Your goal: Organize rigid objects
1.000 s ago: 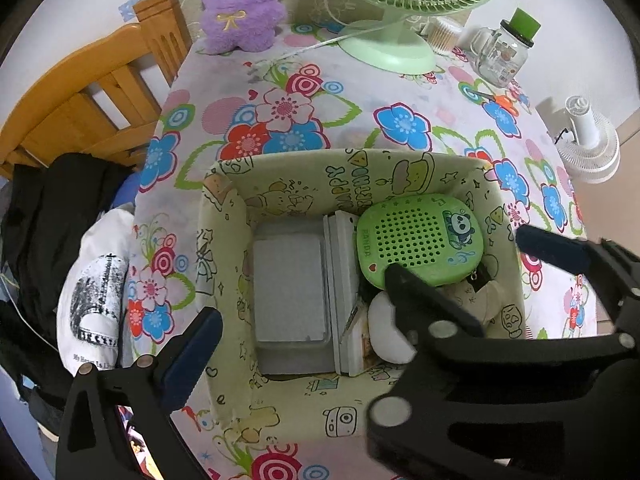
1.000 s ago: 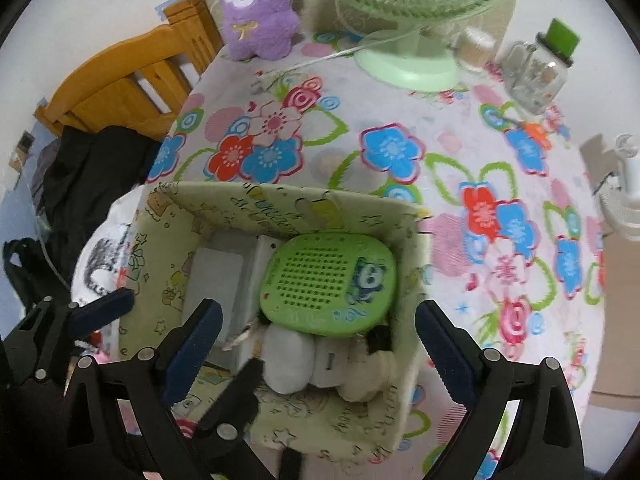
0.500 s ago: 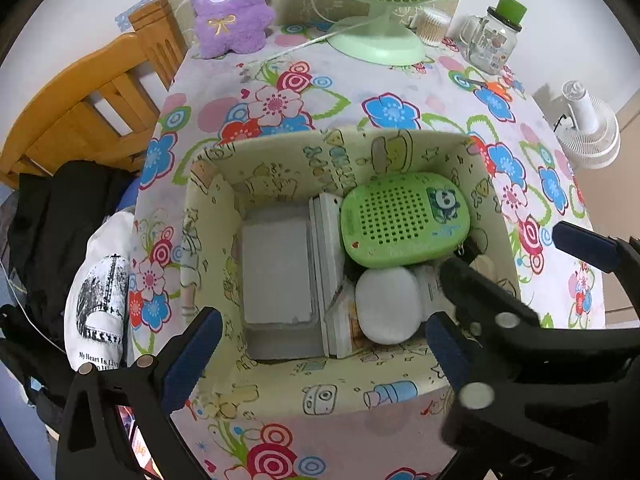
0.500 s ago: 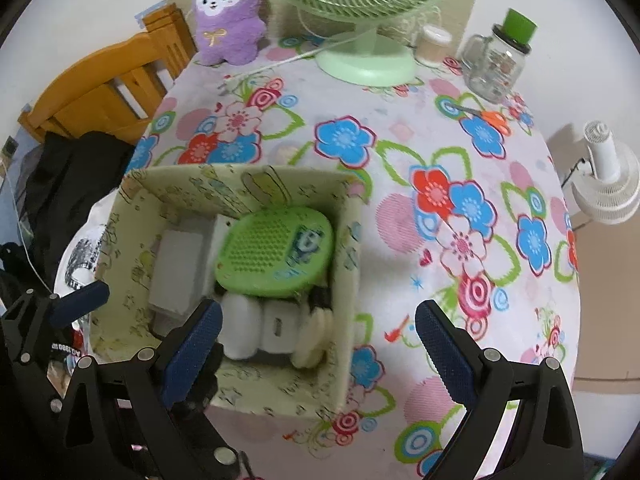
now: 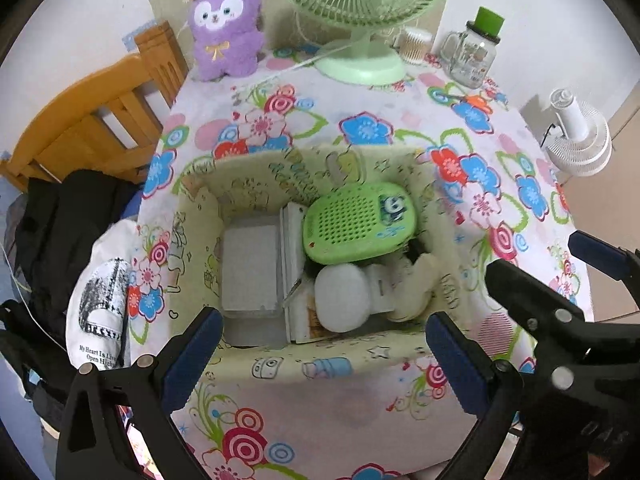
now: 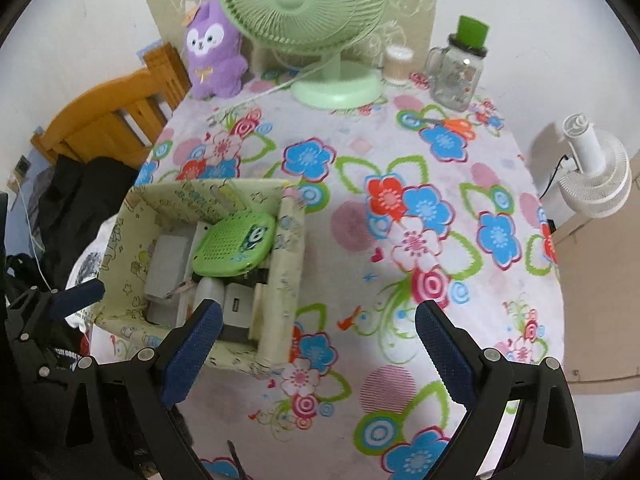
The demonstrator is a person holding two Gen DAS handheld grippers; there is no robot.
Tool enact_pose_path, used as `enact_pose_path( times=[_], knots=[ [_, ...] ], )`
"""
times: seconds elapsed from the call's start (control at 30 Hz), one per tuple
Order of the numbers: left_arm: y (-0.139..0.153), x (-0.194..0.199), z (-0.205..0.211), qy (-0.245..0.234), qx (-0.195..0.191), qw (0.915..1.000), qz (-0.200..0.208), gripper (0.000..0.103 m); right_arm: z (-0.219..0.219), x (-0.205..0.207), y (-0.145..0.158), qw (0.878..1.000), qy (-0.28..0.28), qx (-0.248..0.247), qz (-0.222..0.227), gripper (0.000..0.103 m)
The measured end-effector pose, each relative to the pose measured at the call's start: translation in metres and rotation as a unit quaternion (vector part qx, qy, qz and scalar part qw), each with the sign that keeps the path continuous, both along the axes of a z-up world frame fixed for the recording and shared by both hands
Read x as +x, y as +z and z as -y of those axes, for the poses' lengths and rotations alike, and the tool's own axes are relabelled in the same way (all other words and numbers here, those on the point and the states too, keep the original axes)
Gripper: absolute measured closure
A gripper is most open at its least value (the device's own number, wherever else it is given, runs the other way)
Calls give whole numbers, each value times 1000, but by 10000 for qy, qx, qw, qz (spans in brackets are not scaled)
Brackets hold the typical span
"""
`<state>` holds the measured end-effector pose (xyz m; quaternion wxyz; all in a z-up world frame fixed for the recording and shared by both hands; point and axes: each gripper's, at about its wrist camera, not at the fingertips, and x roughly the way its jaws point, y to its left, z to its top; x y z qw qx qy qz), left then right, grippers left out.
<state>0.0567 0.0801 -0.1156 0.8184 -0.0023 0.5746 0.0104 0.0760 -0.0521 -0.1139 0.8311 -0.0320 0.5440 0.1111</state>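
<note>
On the flower-patterned counter [image 6: 400, 168] stands a pale yellow fabric storage box [image 5: 320, 356] printed with cartoon doodles, near the counter's left edge. Packed inside it, a green perforated case with a panda sticker [image 5: 358, 222] lies tilted on top toward the far right corner, resting over a white rounded case [image 5: 340, 298] and a white charger block [image 6: 236, 306]; a cream-coloured piece [image 5: 420, 284] leans against the right wall. Beside these, a thin white box stands on edge [image 5: 292, 264], and a flat grey rectangular case [image 5: 250, 264] fills the left half of the box floor. The left tool [image 5: 320, 354] hangs above the near wall of the box with its blue-padded fingers [image 5: 192, 352] spread wide and nothing between them. The right tool [image 6: 318, 350] is likewise spread wide and empty, poised over the bare cloth just beside the box's right wall; from the left wrist view it shows as a black frame at the right edge. At the far end of the counter stand a green desk fan [image 6: 308, 4], a purple plush toy [image 6: 214, 54], a glass mug jar with a green lid [image 6: 460, 68] and a small tub of cotton swabs [image 6: 397, 64]. A white floor fan [image 6: 592, 176] sits beyond the right side, a wooden chair [image 5: 96, 128] with dark clothing [image 5: 60, 224] to the left.
</note>
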Motion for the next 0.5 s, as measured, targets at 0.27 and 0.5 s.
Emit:
enact_pose_path(
  times=[0.27,0.5],
  knots=[
    [28,-4,25,7,28,9996,298,1,38,-6,29,9993,-20,170,319,5],
    [46,-4,43,22,33,9990,435,1,69,-10,52,9982,-63,143,573,5]
  ],
)
